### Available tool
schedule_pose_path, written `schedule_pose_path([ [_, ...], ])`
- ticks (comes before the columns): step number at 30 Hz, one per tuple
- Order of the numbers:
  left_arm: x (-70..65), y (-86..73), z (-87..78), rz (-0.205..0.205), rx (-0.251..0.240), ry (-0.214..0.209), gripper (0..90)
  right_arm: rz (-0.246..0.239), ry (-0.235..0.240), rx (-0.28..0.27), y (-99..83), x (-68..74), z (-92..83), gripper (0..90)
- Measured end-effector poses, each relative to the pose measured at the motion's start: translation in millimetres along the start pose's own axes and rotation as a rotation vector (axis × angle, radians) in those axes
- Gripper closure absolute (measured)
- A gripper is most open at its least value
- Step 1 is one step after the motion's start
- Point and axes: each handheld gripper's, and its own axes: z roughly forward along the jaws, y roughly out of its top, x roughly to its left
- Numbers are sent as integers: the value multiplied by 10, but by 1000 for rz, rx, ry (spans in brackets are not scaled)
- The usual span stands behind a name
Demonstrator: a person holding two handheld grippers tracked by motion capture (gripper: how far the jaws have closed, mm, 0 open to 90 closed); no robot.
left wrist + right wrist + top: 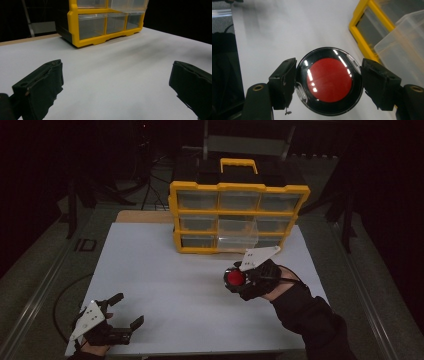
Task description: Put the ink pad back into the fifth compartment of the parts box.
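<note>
Red-faced round disc (329,83) partly hidden between the right claw (328,81) pads.

red-and-black round case (329,85), yellow organizer (238,212), white table (165,290)

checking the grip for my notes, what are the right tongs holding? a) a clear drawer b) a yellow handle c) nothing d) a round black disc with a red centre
d: the right tongs clamp the round black disc with a red centre on both sides.
</note>
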Motion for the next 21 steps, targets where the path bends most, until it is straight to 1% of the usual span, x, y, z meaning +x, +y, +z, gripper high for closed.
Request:
schedule_pose_path([
  [3, 2, 0, -2, -2, -2, 0, 4, 3, -6, -6, 44, -48, -40, 301],
  [10, 3, 0, -2, -2, -1, -1, 4, -4, -29, 1, 150, -153, -88, 301],
  [17, 3, 0, -3, 0, -1, -1, 4, 12, -33, 1, 235, -277, -108, 301],
  [21, 2, -2, 1, -1, 1, -3, 4, 18, -47, -4, 289, -355, -125, 301],
])
